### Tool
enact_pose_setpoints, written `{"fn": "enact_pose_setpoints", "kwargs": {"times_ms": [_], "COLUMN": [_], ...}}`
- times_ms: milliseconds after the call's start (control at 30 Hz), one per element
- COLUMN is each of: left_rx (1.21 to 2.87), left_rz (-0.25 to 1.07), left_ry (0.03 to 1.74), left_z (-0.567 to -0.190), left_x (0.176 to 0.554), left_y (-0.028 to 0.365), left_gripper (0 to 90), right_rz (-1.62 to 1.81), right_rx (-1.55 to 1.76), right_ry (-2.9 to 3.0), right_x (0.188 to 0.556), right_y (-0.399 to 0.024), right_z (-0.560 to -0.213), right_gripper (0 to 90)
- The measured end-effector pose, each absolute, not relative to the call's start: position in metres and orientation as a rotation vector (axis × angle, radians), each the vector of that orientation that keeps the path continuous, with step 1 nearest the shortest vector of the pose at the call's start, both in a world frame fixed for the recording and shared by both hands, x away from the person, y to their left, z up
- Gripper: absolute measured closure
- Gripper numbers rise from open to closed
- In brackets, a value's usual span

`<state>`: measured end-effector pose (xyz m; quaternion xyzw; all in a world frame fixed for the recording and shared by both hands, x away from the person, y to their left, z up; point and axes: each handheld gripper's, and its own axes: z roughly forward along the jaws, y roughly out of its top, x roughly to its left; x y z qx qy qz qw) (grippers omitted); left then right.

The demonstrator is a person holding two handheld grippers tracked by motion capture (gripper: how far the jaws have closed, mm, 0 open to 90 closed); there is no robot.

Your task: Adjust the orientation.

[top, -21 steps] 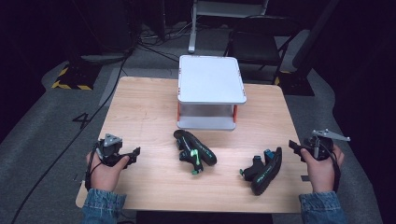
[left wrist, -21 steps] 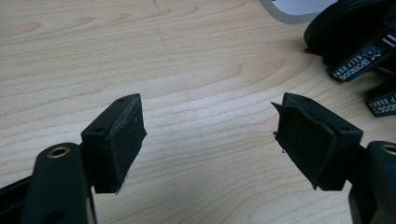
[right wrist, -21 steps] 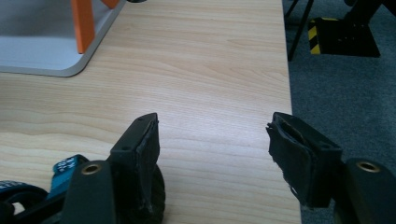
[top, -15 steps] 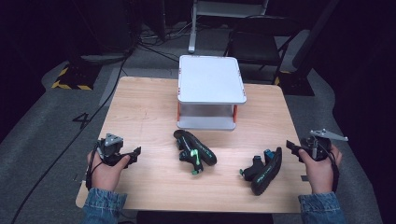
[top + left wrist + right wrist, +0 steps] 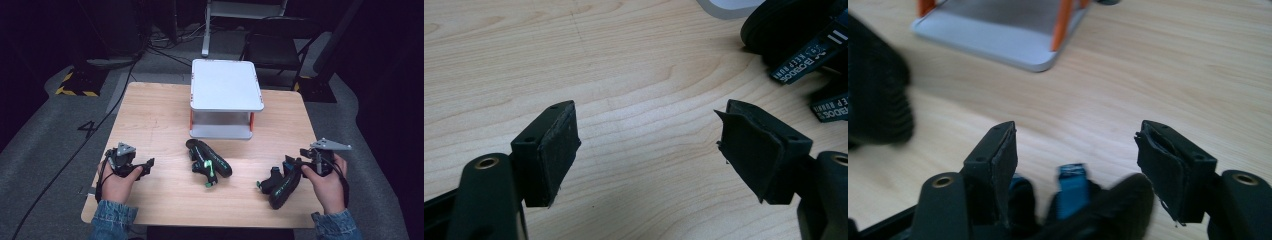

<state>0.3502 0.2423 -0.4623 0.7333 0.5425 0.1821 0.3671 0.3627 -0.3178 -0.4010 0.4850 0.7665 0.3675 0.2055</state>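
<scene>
Dark floor with cables surrounds the wooden table [image 5: 150,115] in the high view. A white two-tier stand [image 5: 225,85] sits toward the far edge. One black shoe [image 5: 209,161] lies at the middle, another black shoe [image 5: 280,184] near the front right corner, just beside the right gripper [image 5: 295,165]. The left gripper [image 5: 145,167] rests near the front left corner, well apart from both shoes.

Seen from the left gripper view, the jaws stand wide apart over bare wood, holding nothing; the middle shoe [image 5: 799,40] is cut off at the upper right.

Over in the right gripper view, the jaws gape wide with the blurred, partly hidden shoe [image 5: 1083,200] low between them; whether the pads touch it is unclear. The stand's base [image 5: 998,35] is cropped at the top.
</scene>
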Motion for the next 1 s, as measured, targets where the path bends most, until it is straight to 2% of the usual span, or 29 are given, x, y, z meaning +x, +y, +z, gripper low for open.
{"fn": "enact_pose_setpoints", "kwargs": {"times_ms": [233, 400, 800, 1000], "left_rx": [1.910, 1.934, 1.960, 1.969], "left_rz": [0.457, 0.446, 0.434, 0.432], "left_ry": [1.380, 1.364, 1.347, 1.335], "left_z": [-0.466, -0.468, -0.471, -0.472], "left_x": [0.350, 0.350, 0.351, 0.352], "left_y": [0.238, 0.236, 0.233, 0.233], "left_gripper": [23.6, 23.3, 23.4, 23.4], "right_rz": [0.973, 0.823, 0.738, 0.725], "right_rx": [1.244, 1.255, 1.342, 1.332], "right_ry": [2.328, 2.368, 2.399, 2.413], "right_x": [0.360, 0.364, 0.367, 0.367], "right_y": [-0.273, -0.262, -0.261, -0.261], "right_z": [-0.414, -0.432, -0.445, -0.443], "right_gripper": [34.0, 35.4, 52.3, 64.3]}}
